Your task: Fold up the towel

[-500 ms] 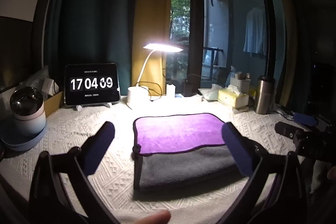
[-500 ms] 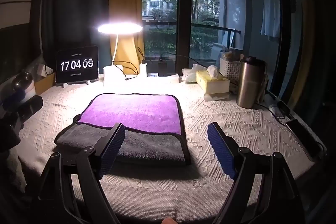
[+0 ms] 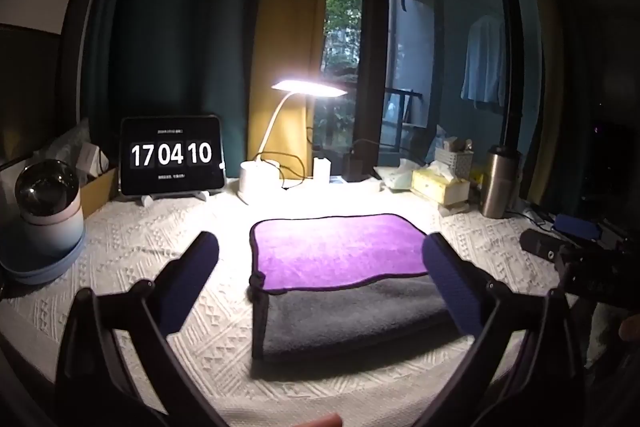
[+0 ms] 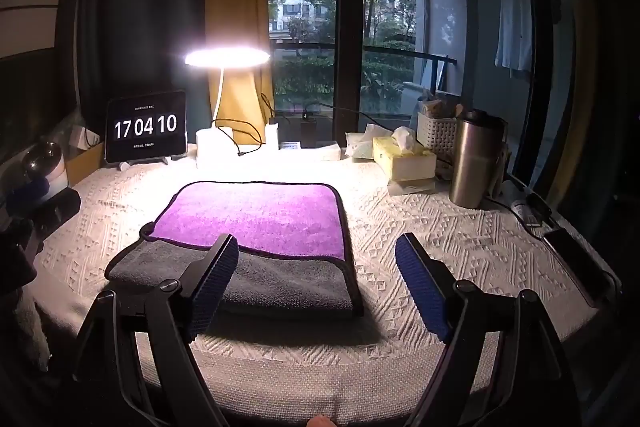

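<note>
A towel [image 3: 340, 255] lies folded flat on the white textured tablecloth, purple side on top at the back and a grey layer showing at the front. It also shows in the right wrist view [image 4: 256, 219]. My left gripper [image 3: 320, 263] is open and empty, held above the near side of the towel with its blue pads spread wide. My right gripper [image 4: 316, 259] is open and empty, hovering over the towel's near right corner. The right gripper's body shows at the right edge of the left wrist view [image 3: 576, 259].
At the back stand a tablet clock [image 3: 172, 155], a lit desk lamp [image 3: 260, 179], a tissue box [image 4: 404, 159], a white basket [image 4: 436, 135] and a steel tumbler [image 4: 474, 163]. A round humidifier [image 3: 44, 211] sits left. A phone [image 4: 576, 267] lies right.
Both grippers have stayed almost still and open. The towel has not moved. The clock has gone from 17 04 09 to 17 04 10.
</note>
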The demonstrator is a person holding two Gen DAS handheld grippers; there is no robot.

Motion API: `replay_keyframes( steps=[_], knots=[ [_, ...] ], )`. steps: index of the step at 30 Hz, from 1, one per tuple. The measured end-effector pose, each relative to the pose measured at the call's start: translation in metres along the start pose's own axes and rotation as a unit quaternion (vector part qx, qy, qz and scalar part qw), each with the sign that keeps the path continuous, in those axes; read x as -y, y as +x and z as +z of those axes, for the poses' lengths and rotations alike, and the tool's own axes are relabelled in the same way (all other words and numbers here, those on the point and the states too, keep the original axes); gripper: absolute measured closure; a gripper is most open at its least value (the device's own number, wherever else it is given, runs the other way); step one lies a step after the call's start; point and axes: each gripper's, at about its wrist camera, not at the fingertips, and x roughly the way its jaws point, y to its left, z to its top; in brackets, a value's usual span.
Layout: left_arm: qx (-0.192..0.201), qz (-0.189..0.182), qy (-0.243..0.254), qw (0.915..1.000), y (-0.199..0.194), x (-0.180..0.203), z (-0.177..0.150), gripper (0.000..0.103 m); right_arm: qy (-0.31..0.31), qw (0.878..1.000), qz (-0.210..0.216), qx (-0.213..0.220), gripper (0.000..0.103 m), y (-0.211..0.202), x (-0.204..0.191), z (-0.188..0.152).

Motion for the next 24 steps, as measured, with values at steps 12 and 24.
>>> replay_keyframes(
  steps=[12,24],
  knots=[
    [0.0,-0.004,-0.007,1.0,-0.0014,0.0008,-0.0013,0.001,-0.003,1.0,0.0,0.001,0.019,-0.0014,-0.0041,0.001],
    [-0.004,-0.011,-0.011,0.9999,-0.0015,0.0006,-0.0003,0.001,-0.003,1.0,0.002,0.0,0.019,-0.001,-0.0062,0.0011]
  ],
)
